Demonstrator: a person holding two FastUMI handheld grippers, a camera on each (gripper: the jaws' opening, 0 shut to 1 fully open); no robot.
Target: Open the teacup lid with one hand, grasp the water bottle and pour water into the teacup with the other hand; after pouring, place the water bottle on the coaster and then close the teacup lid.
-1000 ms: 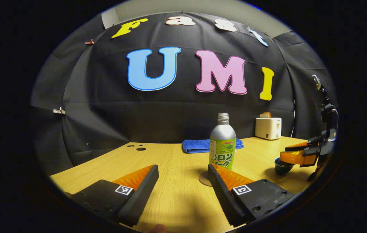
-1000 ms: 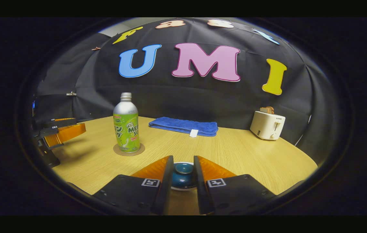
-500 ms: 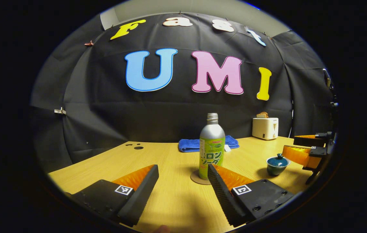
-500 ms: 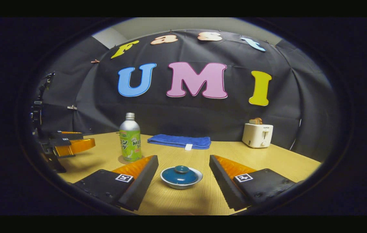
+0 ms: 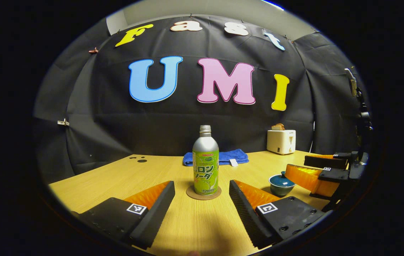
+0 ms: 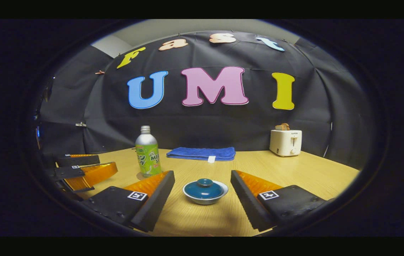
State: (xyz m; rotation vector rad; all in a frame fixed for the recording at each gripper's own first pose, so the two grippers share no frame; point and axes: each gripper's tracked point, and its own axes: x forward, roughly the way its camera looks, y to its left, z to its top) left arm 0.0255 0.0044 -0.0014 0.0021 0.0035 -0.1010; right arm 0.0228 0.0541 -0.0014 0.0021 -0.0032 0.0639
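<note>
A silver bottle with a green label (image 5: 205,163) stands upright on a round brown coaster (image 5: 203,193) in the left gripper view, just beyond my open left gripper (image 5: 202,192). The same bottle (image 6: 148,152) shows left of centre in the right gripper view. A blue teacup with its lid on (image 6: 205,191) sits on the table between the wide-apart fingers of my open right gripper (image 6: 202,193), touching neither. The teacup (image 5: 281,182) also sits at the right in the left gripper view, with the right gripper (image 5: 315,172) beside it. The left gripper (image 6: 84,169) appears at the left edge in the right gripper view.
A folded blue towel (image 6: 202,153) lies at the back of the wooden table (image 6: 294,174). A white toaster (image 6: 286,142) holding bread stands at the back right. Small dark holes (image 5: 139,160) mark the table's far left.
The right gripper has let go of the lid, opened wide and drawn back from the teacup. The left gripper has shifted so the bottle now stands centred between its fingers.
</note>
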